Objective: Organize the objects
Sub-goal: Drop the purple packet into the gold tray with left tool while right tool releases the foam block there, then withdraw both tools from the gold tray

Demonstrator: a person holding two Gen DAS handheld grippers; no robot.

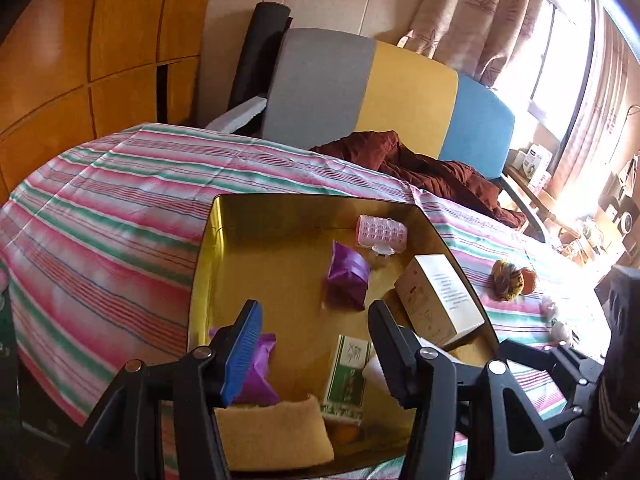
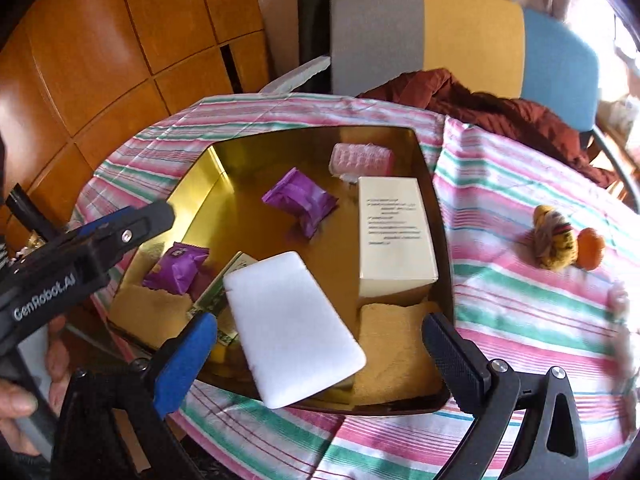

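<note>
**Right wrist view: white pad perched over a crowded tray**

Right wrist view shows the white foam pad (image 2: 294,330) lying tilted across the gold tray (image 2: 442,216), its near corner overhanging the tray's front rim. It could slide off onto the striped cloth (image 2: 520,320), or a careless nudge could topple it onto the green packet (image 2: 212,300) beneath.

The right hand-held gripper (image 2: 320,354) is spread wide, its fingers either side of the pad and apparently apart from it, grasping nothing. The left hand-held gripper (image 1: 314,350) is likewise released, poised over the tray above a purple packet (image 1: 260,376). A knitted toy (image 2: 554,244) remains outside the tray.
</note>
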